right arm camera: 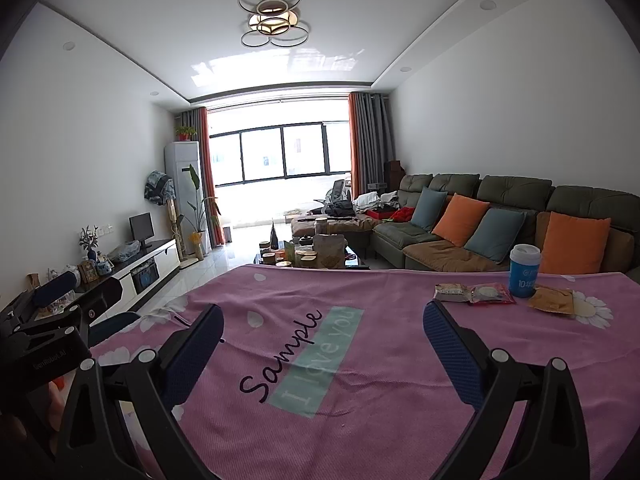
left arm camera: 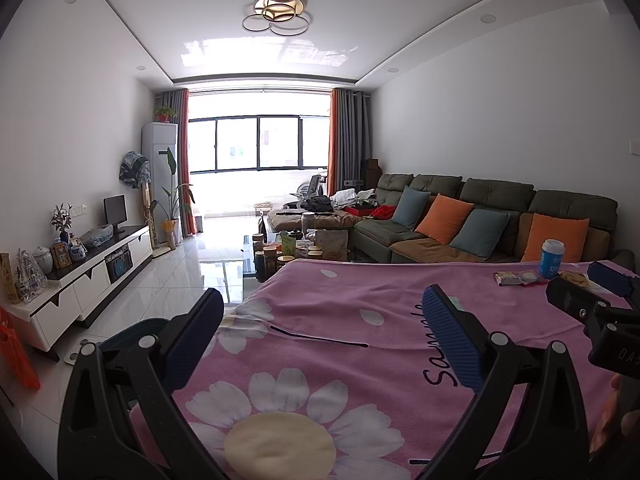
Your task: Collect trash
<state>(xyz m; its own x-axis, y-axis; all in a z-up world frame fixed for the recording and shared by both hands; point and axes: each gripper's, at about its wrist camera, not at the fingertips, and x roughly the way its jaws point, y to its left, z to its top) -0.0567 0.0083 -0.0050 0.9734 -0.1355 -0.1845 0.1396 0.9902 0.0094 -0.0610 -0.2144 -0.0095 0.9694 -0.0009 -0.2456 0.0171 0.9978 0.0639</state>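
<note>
A table under a pink flowered cloth (right arm camera: 360, 400) fills the foreground. At its far right lie the trash items: a blue paper cup (right arm camera: 524, 276) standing upright, a brown-and-white snack wrapper (right arm camera: 452, 292), a red clear wrapper (right arm camera: 492, 294) and a tan wrapper (right arm camera: 552, 300). The left wrist view shows the same cup (left arm camera: 552, 258) and wrappers (left arm camera: 516, 278). My right gripper (right arm camera: 323, 318) is open over the cloth, left of and short of the trash, with nothing in it. My left gripper (left arm camera: 322, 308) is open and empty over the cloth's left part.
A dark rounded object (left arm camera: 136, 332), bin or chair I cannot tell, sits off the table's left edge. Beyond are a cluttered coffee table (right arm camera: 312, 256), a sofa with cushions (right arm camera: 480, 224) and a white TV cabinet (left arm camera: 100, 276). Tiled floor (left arm camera: 172, 276) runs between.
</note>
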